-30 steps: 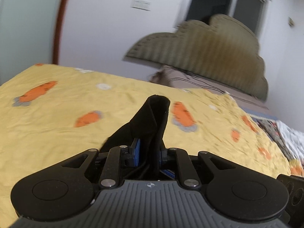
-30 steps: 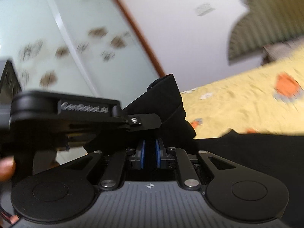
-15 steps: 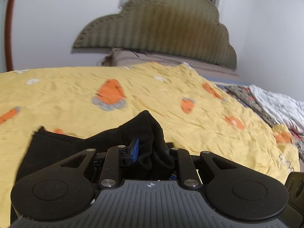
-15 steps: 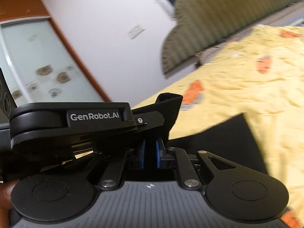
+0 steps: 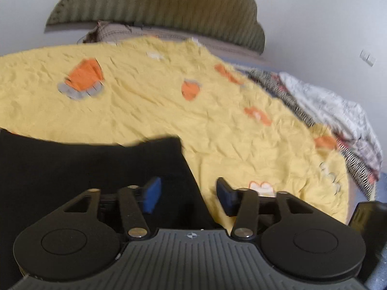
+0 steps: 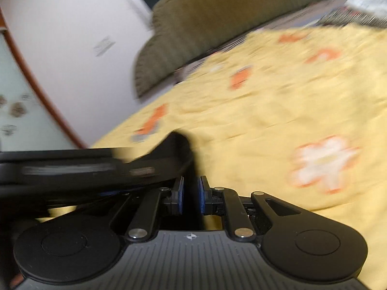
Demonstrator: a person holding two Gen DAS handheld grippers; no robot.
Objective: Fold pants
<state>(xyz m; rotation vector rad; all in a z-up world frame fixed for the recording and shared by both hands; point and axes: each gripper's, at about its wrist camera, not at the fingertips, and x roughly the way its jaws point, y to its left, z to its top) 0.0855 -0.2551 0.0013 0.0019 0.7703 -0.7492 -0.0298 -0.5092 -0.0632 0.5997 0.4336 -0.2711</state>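
Observation:
The black pants [image 5: 92, 166] lie flat on the yellow bedspread [image 5: 169, 111], filling the lower left of the left wrist view. My left gripper [image 5: 187, 193] is open just above their right edge, holding nothing. In the right wrist view my right gripper [image 6: 191, 193] is shut on a fold of the black pants [image 6: 180, 149] that rises between its blue pads. The left gripper's black body [image 6: 72, 169] crosses the left side of that view, blurred.
A green scalloped headboard [image 5: 154, 0] and a pillow [image 5: 108, 31] stand at the far end of the bed. A pile of patterned and white clothes [image 5: 338, 116] lies on the bed's right edge. A white wall and a glass door [image 6: 21, 111] are at the left.
My left gripper has opened and let go of the pants, which now lie flat. Both grippers have swung low over the bed. The right gripper still grips its fold.

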